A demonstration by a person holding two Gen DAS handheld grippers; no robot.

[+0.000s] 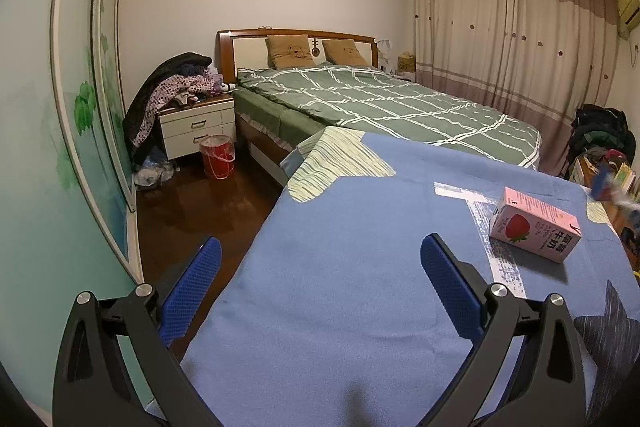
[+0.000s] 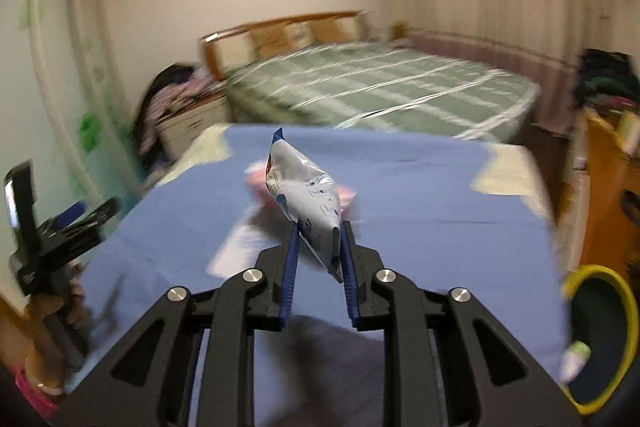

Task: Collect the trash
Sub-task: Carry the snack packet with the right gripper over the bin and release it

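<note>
A pink strawberry milk carton (image 1: 535,229) lies on the blue-covered table (image 1: 340,267), to the right of and beyond my left gripper (image 1: 318,255), which is open and empty over the table's left part. My right gripper (image 2: 319,231) is shut on a white and blue snack wrapper (image 2: 306,193) and holds it above the table (image 2: 440,227). The pink carton (image 2: 348,195) shows blurred behind the wrapper. My left gripper also shows at the left edge of the right wrist view (image 2: 76,217).
A dark bin with a yellow rim (image 2: 602,335) stands at the table's right side, a small white and green item (image 2: 574,357) at its edge. A red bucket (image 1: 217,155) stands by the nightstand (image 1: 198,125). The green bed (image 1: 380,103) lies beyond the table.
</note>
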